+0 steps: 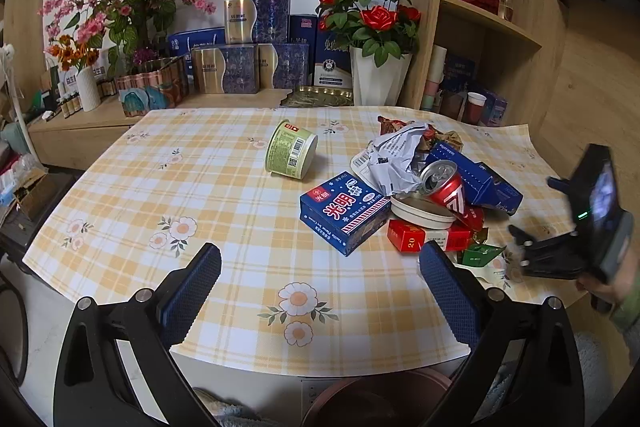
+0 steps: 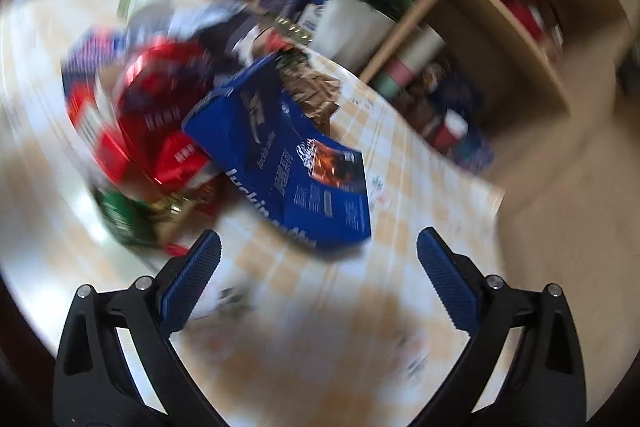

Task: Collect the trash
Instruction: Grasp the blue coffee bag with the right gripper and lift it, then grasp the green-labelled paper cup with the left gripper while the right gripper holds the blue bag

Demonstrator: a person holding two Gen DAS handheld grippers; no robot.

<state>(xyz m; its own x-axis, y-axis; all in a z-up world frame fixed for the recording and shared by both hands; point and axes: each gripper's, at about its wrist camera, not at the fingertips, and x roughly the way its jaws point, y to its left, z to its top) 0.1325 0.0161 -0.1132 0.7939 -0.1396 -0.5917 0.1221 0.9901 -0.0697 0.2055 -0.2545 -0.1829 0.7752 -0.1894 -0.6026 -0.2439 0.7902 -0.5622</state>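
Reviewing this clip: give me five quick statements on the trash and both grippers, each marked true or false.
1. The left gripper is open and holds nothing. True.
2. The green cup stands upright. False: it lies on its side, apart from the pile.
3. The red can lies on the pile, beside the blue bag. True.
4. The right gripper is shut on the blue bag. False: it is open, the bag ahead of it.
5. The blue box sits on the shelf. False: it is on the table.
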